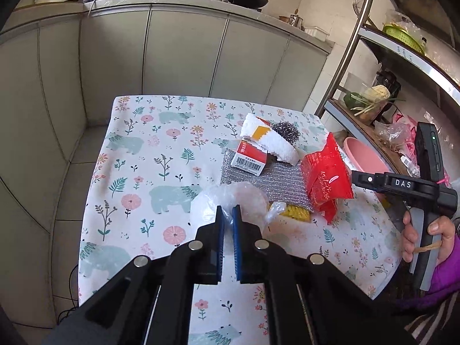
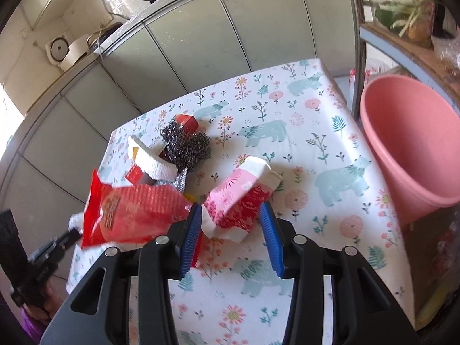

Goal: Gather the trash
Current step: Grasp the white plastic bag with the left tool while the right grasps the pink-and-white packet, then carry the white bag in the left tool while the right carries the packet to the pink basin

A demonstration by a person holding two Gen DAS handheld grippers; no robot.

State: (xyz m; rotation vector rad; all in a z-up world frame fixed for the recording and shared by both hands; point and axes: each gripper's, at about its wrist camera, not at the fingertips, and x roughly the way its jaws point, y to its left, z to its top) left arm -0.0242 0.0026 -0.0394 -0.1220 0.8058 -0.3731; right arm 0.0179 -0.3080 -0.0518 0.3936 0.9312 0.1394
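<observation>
Trash lies in a pile on the floral tablecloth [image 1: 149, 155]. My left gripper [image 1: 228, 211] is shut on a crumpled clear plastic bag [image 1: 230, 198] at the pile's near edge. A red snack packet [image 1: 327, 178], a red-and-white barcode box [image 1: 251, 158], a white foam piece [image 1: 276, 141], a steel wool ball [image 1: 286, 132] and a silver sheet [image 1: 276, 181] lie behind it. My right gripper [image 2: 230, 215] is open, its jaws on either side of a pink-and-red paper packet [image 2: 241, 195]. The red snack packet [image 2: 132, 215] lies just left of it, the steel wool [image 2: 187, 143] beyond.
A pink plastic bucket [image 2: 411, 143] stands off the table's right edge, below a metal shelf rack [image 1: 359, 34] with vegetables. Grey kitchen cabinets [image 1: 184, 51] run behind the table. The right hand-held gripper body [image 1: 408, 189] shows in the left wrist view.
</observation>
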